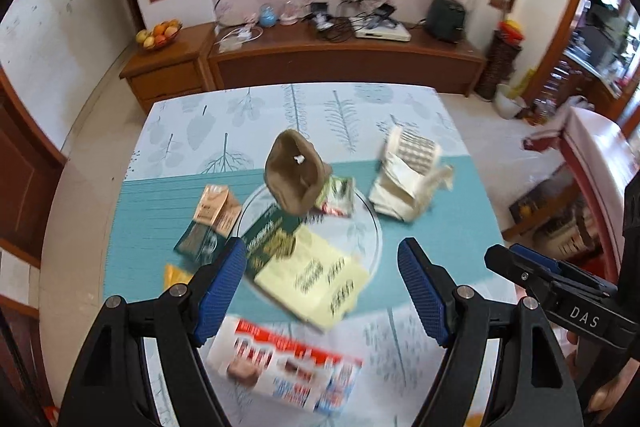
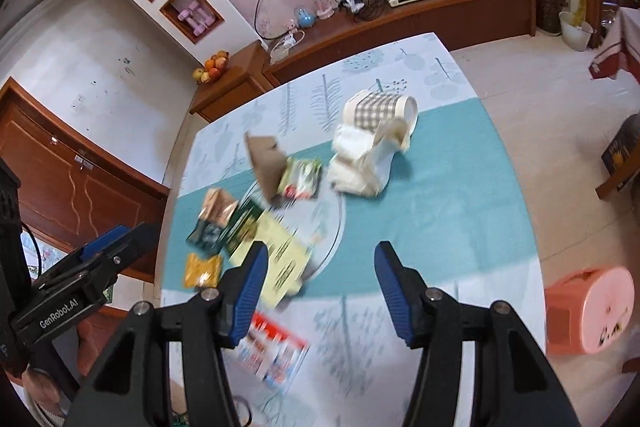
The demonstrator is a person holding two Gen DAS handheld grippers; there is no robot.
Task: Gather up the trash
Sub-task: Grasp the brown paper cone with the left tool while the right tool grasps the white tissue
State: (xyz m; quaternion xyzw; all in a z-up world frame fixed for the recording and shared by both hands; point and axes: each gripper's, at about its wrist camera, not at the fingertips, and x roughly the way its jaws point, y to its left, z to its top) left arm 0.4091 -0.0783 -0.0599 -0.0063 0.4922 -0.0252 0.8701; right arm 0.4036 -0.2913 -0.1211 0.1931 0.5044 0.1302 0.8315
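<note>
A: Left gripper (image 1: pixel 322 277): jaws wide, holding nothing, above yellow leaflet (image 1: pixel 312 277).

B: Right gripper (image 2: pixel 320 283): half-spread, empty. Leaflet's long axis slants left of it, by brown bag (image 2: pixel 266 163); left nearer.

Both wrist fisheyes look steeply down over the table (image 1: pixel 420 115), fairly near; shared: littered centre, TV wall at frame top.
</note>
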